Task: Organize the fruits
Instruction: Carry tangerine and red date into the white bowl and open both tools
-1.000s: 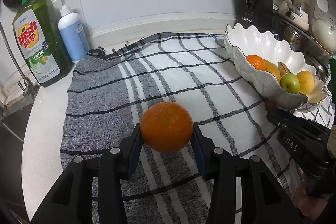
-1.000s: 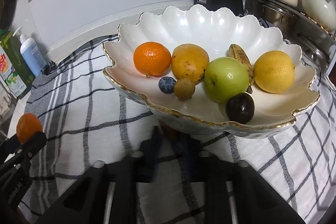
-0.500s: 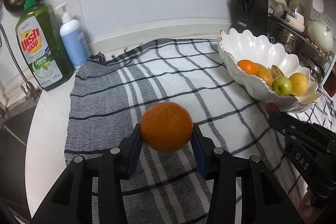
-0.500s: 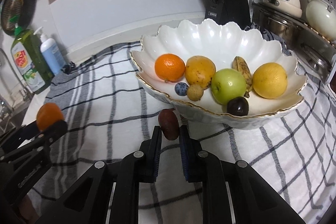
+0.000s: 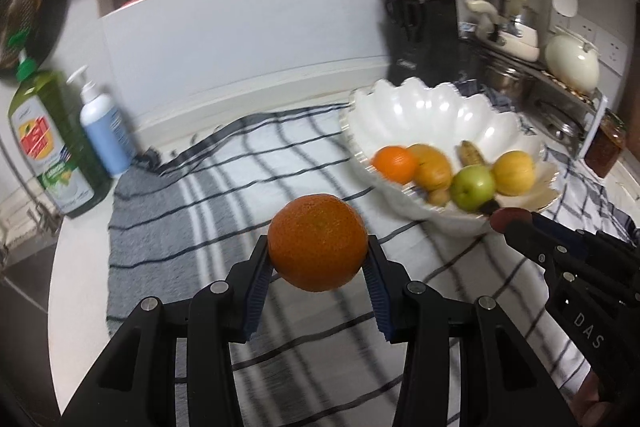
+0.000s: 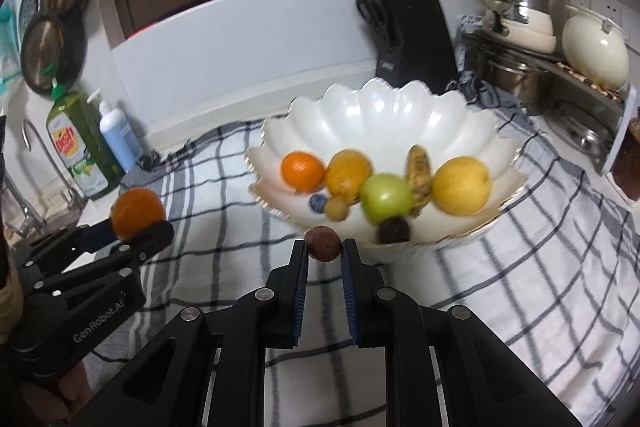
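A large orange [image 5: 317, 242] sits pinched between the blue pads of the left gripper [image 5: 318, 255], held above the checked cloth [image 5: 192, 211]. The right gripper [image 6: 324, 247] clamps a small reddish-brown fruit [image 6: 323, 242] just short of the scalloped white bowl [image 6: 384, 115], whose near rim lies directly ahead of its tips. Inside the bowl lie a tangerine [image 6: 302, 171], green apple [image 6: 386, 197], banana [image 6: 419, 170] and dark plum [image 6: 393, 230]. Left of the left tongs stand a dish soap bottle [image 5: 48, 143] and pump bottle [image 5: 102, 129]; a knife block [image 6: 416, 35] stands beyond the bowl.

Home kitchen: knife block [image 6: 416, 31], dish soap [image 6: 82, 143]
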A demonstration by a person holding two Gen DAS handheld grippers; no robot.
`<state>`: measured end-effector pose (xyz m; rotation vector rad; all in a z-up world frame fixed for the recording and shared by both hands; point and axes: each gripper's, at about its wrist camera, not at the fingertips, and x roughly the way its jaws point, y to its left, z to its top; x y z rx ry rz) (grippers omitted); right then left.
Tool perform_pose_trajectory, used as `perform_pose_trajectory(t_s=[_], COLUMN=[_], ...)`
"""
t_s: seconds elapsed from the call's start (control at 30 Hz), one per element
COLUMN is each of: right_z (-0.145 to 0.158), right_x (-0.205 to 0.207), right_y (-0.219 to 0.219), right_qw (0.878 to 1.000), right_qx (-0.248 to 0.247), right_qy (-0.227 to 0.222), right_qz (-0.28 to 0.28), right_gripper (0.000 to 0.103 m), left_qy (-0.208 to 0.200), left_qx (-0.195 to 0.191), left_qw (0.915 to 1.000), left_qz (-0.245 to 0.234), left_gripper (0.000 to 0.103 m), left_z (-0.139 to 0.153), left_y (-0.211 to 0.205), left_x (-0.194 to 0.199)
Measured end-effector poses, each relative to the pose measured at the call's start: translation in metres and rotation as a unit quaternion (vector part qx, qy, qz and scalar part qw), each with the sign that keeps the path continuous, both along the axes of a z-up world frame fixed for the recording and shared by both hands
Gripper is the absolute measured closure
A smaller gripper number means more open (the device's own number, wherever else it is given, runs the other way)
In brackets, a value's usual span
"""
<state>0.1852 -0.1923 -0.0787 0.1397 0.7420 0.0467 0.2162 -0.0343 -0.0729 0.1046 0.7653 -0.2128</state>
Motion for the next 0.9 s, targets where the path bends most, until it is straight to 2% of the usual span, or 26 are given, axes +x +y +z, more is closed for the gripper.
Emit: perform_pose_trajectory(t_s=[0.27, 0.47, 0.9], right_z=[0.024, 0.037, 0.019], right_x=[0.013, 0.042, 0.121], right_y=[-0.037, -0.061, -0.094], right_qw=[1.0, 1.0, 1.0], right_qx=[-0.001, 0.004, -0.001], right_qy=[-0.025, -0.026, 0.018], right_qz=[-0.016, -0.015, -0.024], right_gripper=[0.085, 0.085, 0.085], left_qy=[-0.013, -0.01, 0.011], left_qx=[-0.004, -0.015, 0.004], left_qw=[0.9993, 0.998, 0.9974], left_qz=[-0.036, -0.061, -0.071], left_gripper=[0.059, 0.059, 0.059], left_z=[0.021, 0.028, 0.017], left_y=[-0.042, -0.071, -0.105], left_x=[0.016, 0.045, 0.123])
